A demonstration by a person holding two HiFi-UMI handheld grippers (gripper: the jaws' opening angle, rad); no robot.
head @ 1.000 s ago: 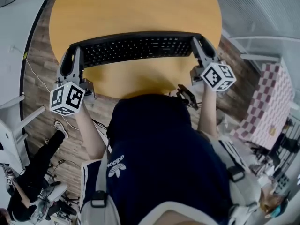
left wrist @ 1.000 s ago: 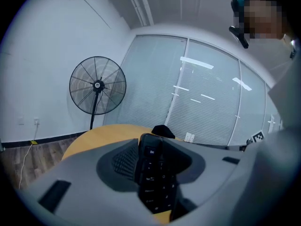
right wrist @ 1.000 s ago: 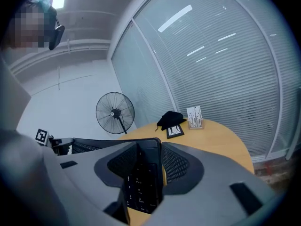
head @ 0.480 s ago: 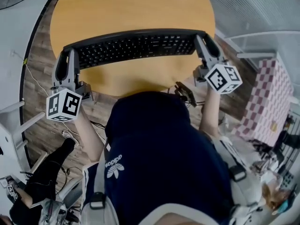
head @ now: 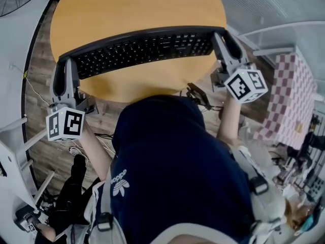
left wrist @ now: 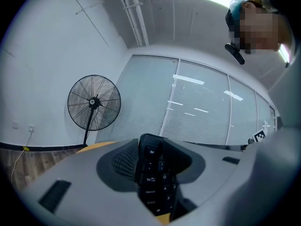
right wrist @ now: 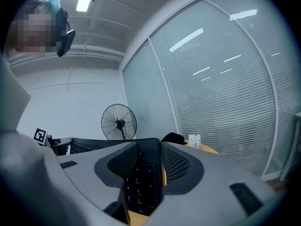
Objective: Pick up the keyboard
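Left gripper [head: 65, 67] and right gripper [head: 224, 40] each pinch one end of the black keyboard [head: 147, 49]. It looks light and stiff, so end grips seem fine.

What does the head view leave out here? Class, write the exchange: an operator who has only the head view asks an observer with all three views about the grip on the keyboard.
Operator: The left gripper sits at the keyboard's end. Are its jaws actually on it?
Observer: Yes. The left gripper view shows both jaws shut on that end, with the Esc and Tab keys between them.
Operator: And the right gripper?
Observer: The right gripper view shows its jaws shut on the keyboard's other end, with a column of keys between the ribbed pads.
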